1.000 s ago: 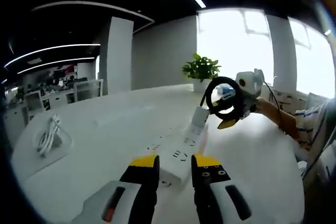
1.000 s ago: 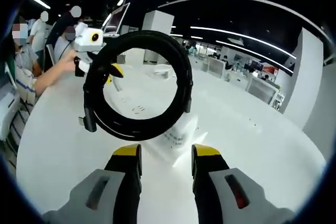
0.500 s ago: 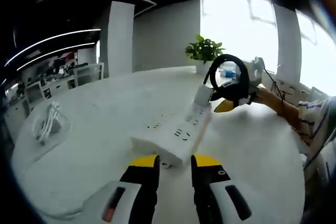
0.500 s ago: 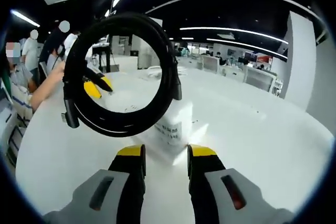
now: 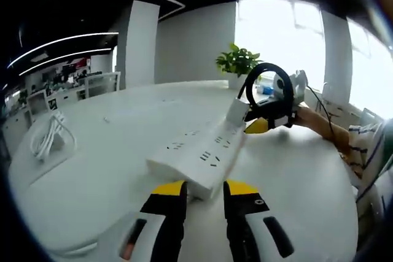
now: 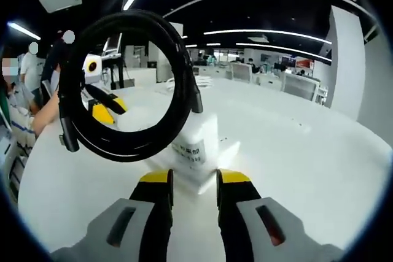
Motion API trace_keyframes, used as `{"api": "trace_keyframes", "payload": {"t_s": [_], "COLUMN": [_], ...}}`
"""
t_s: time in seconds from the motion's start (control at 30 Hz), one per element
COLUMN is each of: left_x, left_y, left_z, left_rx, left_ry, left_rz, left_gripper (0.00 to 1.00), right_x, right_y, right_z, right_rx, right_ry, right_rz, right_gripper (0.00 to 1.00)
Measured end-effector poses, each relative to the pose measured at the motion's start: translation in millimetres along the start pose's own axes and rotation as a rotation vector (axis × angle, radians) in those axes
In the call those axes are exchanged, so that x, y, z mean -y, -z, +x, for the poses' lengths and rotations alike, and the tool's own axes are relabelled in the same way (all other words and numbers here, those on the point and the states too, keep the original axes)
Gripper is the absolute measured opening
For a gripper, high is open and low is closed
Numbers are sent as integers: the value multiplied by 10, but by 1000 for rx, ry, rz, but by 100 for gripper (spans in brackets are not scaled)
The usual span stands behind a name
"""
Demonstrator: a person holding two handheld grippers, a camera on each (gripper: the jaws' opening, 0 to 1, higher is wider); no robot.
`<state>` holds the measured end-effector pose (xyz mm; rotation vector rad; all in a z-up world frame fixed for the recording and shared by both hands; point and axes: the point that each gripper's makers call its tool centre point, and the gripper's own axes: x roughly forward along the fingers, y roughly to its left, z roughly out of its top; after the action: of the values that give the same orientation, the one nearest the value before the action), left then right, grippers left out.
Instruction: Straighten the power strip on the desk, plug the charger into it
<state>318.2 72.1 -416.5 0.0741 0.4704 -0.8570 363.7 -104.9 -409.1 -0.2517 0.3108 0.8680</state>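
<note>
Left hand-held gripper (image 5: pixel 203 189): jaws narrowly parted, tips at the near end of the power strip (image 5: pixel 199 159); whether they pinch it cannot be told. Right hand-held gripper (image 6: pixel 193 178): jaws narrowly parted beside the strip's charger end; grip unclear.

One white power strip, mid-counter (image 5: pixel 104 145). One white charger (image 6: pixel 191 144) with black coiled cable (image 6: pixel 126 84). One potted plant (image 5: pixel 237 67), far edge. One white cable bundle (image 5: pixel 48 139), left edge.

power strip (image 5: pixel 199 159): near end swung left, raised, now angled | right gripper (image 6: pixel 193 177): jaws narrowed on the strip's end
</note>
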Motion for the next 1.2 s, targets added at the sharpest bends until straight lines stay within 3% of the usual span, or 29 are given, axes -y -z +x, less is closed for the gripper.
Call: {"api": "trace_keyframes", "payload": {"t_s": [0.6,1.2], "left_x": [-65,-59], "left_y": [8,9], "left_z": [49,53], "left_rx": [2,15], "left_ry": [-41,-29], "left_rz": [-1,-41], "left_gripper": [23,23], "right_x": [-15,-13], "right_y": [25,49], "right_z": [7,1], "right_rx": [-5,-23], "right_ry": [39,73], "right_rz": [-10,-32], "right_gripper": [26,24]}}
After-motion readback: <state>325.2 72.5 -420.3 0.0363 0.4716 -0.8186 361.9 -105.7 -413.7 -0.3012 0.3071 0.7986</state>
